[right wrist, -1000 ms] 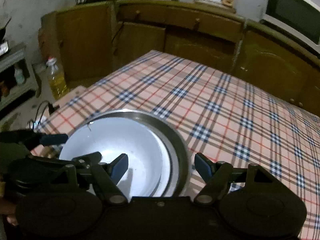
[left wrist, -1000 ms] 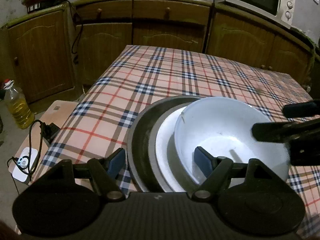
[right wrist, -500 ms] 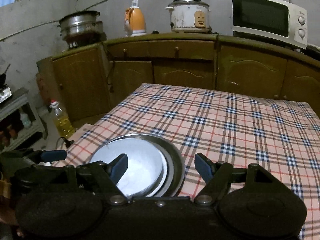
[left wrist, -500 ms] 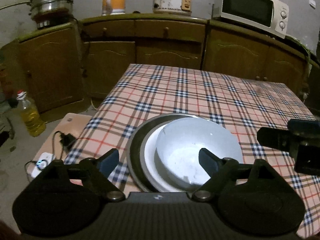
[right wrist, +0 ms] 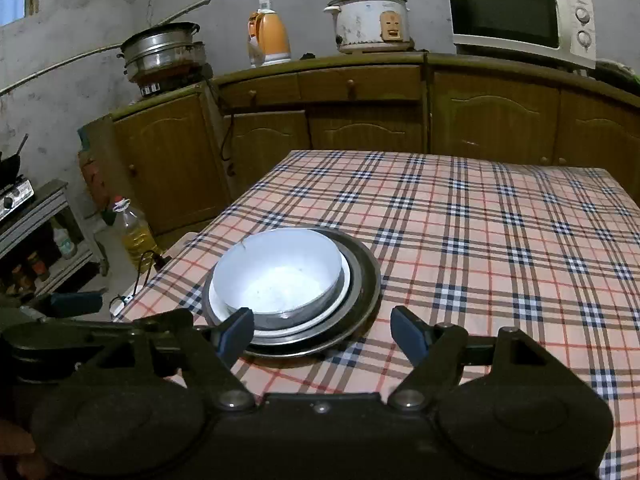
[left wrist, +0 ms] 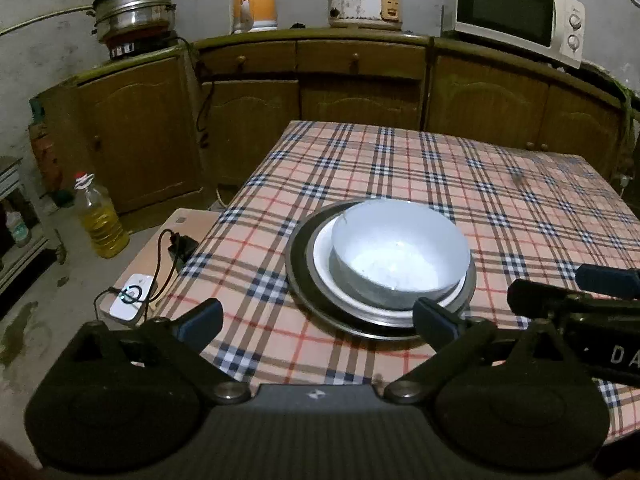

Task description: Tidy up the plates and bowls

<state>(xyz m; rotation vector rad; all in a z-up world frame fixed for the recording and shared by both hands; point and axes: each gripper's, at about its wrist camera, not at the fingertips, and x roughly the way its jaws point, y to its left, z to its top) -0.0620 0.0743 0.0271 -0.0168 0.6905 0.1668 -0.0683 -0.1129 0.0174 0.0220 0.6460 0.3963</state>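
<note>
I held my left gripper (left wrist: 316,322) and right gripper (right wrist: 322,330) spread wide and empty, low in each frame. Just above them, at centre, the white bowl (left wrist: 400,254) sat nested in the white plate (left wrist: 324,256) on the dark tray (left wrist: 298,276). I judged it best to back off level, without bumping the stack. How many plates lay underneath, I could not tell.

White bowl (right wrist: 280,276) atop stacked plates (right wrist: 356,296)

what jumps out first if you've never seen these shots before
A white bowl glowing in the light, nested on a white plate inside a dark metal tray, sits near the left edge of the plaid table. Both grippers, left and right, hang open before it, holding nothing.
</note>
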